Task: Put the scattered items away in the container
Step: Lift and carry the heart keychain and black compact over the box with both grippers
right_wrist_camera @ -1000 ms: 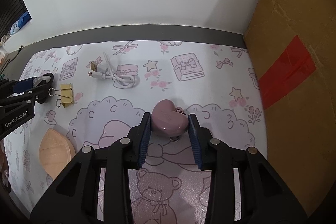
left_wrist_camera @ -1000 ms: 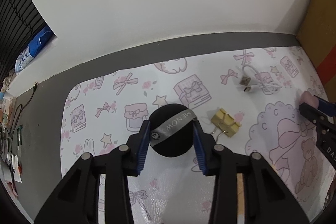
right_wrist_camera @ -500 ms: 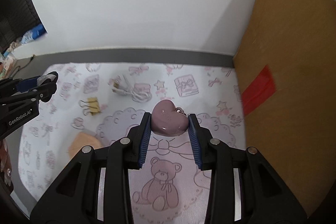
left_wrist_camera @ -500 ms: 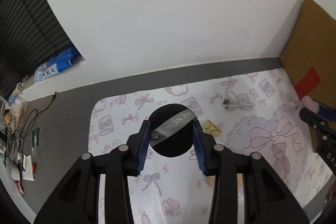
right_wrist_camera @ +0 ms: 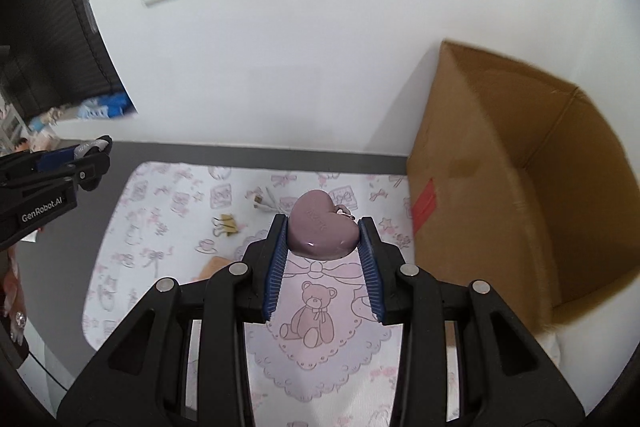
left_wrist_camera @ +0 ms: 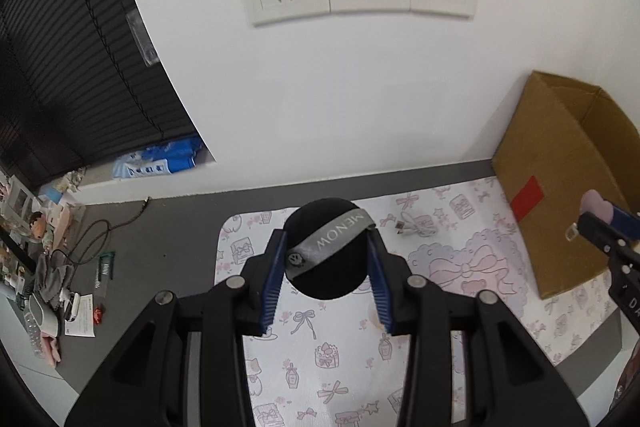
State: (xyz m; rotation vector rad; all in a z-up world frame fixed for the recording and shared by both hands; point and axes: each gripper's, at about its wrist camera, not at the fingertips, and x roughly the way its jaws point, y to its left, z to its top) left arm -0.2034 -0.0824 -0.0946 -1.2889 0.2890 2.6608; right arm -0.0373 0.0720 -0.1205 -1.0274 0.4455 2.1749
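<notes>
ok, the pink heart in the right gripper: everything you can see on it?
The pink heart is a glossy, mauve-pink, hard-looking puffy heart with faint embossed lettering on top and a small metal ring at its right lobe. It is clamped by its sides between the right gripper's blue-padded jaws, point toward the camera, held above the patterned mat, left of the open cardboard box.

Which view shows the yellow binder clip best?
The right wrist view: the yellow binder clip lies in plain sight on the patterned mat. The left wrist view shows none of it; its place is probably behind the tongs.
</notes>
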